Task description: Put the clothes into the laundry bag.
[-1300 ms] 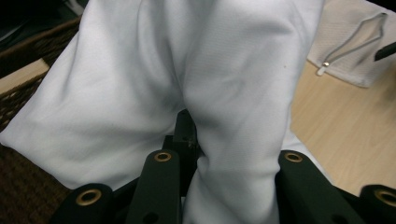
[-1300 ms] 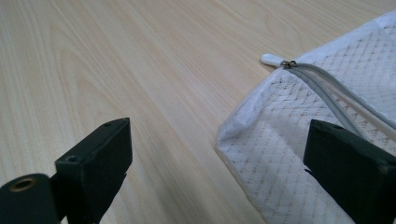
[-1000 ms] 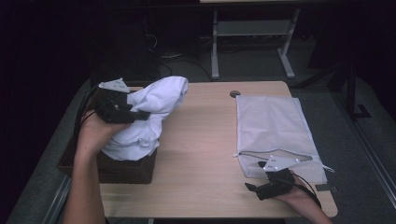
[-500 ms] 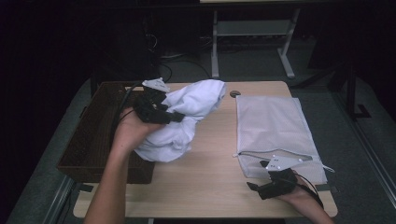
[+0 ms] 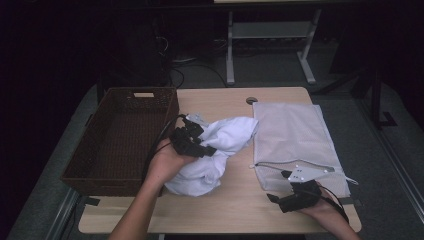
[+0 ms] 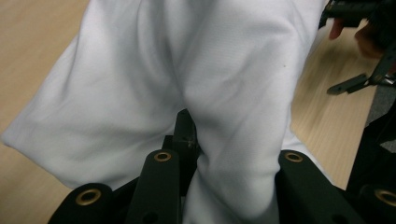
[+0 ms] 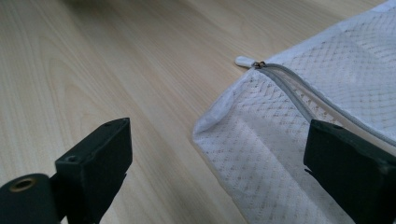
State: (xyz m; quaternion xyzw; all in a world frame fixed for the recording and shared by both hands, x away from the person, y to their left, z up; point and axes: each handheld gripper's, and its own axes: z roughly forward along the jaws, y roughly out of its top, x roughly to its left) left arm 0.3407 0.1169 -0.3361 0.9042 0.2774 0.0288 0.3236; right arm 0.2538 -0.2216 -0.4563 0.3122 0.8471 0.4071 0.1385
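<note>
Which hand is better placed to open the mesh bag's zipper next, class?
Right, probably: the right claw stands open beside the mesh bag near its zipper pull, while the left claw grips the white garment.

White cloth [image 6: 187, 79] bunched in left tool [image 6: 224, 154], wooden table [image 6: 32, 42]

Two black hand-held tools, bare forearms

Left tool [image 5: 192, 142] trails a black cable; brass-ringed screw holes; right tool [image 5: 295, 192] carries a grey plate.

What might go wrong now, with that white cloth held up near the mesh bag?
The left claw pinches only one fold of the white garment, so it may slip free. The mesh laundry bag lies flat, zipper barely parted, so the bulky garment may bunch at its mouth. The right claw stands open, not yet holding the bag steady.
</note>
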